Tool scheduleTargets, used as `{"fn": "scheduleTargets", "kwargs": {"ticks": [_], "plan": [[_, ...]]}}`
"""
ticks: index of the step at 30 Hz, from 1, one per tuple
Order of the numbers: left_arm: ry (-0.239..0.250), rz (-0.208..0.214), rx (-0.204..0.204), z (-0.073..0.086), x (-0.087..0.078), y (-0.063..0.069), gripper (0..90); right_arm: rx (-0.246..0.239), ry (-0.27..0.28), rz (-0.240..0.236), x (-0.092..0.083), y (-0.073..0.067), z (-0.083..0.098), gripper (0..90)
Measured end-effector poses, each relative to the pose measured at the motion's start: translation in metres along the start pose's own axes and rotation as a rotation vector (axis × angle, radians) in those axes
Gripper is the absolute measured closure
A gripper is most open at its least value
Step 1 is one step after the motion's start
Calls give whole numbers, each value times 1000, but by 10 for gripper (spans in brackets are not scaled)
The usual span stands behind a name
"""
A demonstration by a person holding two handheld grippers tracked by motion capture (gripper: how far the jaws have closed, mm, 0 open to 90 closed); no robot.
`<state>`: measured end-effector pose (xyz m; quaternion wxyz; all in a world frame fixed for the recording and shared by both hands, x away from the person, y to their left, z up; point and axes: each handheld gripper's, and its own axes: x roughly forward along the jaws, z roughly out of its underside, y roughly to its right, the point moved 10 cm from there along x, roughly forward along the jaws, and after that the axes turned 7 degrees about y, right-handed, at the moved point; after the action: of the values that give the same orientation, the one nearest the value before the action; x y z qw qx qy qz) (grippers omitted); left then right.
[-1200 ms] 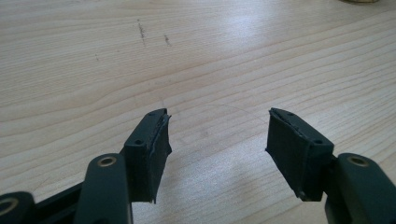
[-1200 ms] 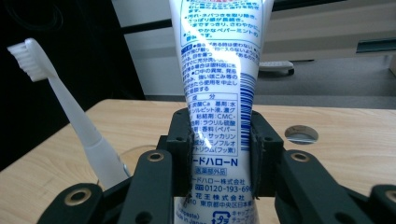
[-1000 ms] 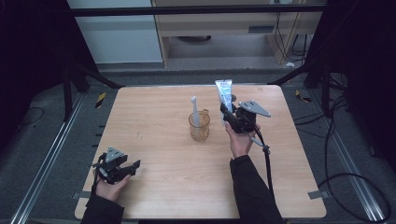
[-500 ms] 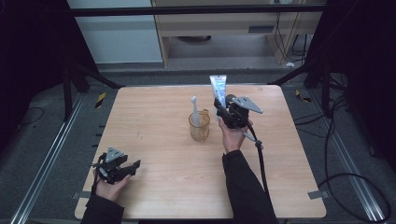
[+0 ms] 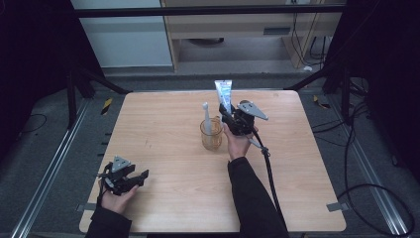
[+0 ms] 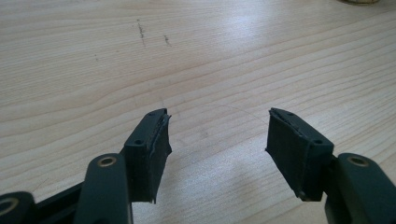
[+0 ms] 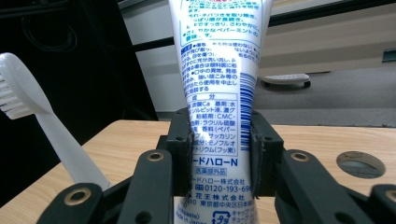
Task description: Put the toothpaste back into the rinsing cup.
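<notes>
While the right gripper (image 5: 232, 118) grasps the toothpaste tube (image 5: 223, 95) upright, its jaws clenched on the tube's lower body, the glass cup (image 5: 211, 134) stands just left of it at frame centre, a toothbrush (image 5: 206, 118) already inside. Tube long axis: near vertical; a short leftward shift should bring it over the cup. Left gripper (image 5: 130, 179), jaws released and empty, rests on the worktop (image 5: 163, 148) at lower left, well apart.

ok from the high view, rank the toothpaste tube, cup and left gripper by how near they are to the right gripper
1. Toothpaste tube: clamped upright in the right gripper.
2. Cup: just to its left, with a toothbrush standing in it.
3. Left gripper: far off at the table's near left corner.
</notes>
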<state>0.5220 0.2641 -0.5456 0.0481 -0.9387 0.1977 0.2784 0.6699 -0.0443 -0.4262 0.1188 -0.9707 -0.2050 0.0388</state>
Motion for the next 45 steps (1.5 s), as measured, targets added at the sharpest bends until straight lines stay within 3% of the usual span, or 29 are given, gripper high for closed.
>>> {"fn": "scheduleTargets", "kwargs": {"ticks": [18, 45], "plan": [[4, 0, -1, -1, 0, 0, 383, -2, -20, -24, 21, -14, 12, 668], [3, 1, 3, 0, -1, 1, 384, 1, -92, -28, 26, -14, 43, 654]]}}
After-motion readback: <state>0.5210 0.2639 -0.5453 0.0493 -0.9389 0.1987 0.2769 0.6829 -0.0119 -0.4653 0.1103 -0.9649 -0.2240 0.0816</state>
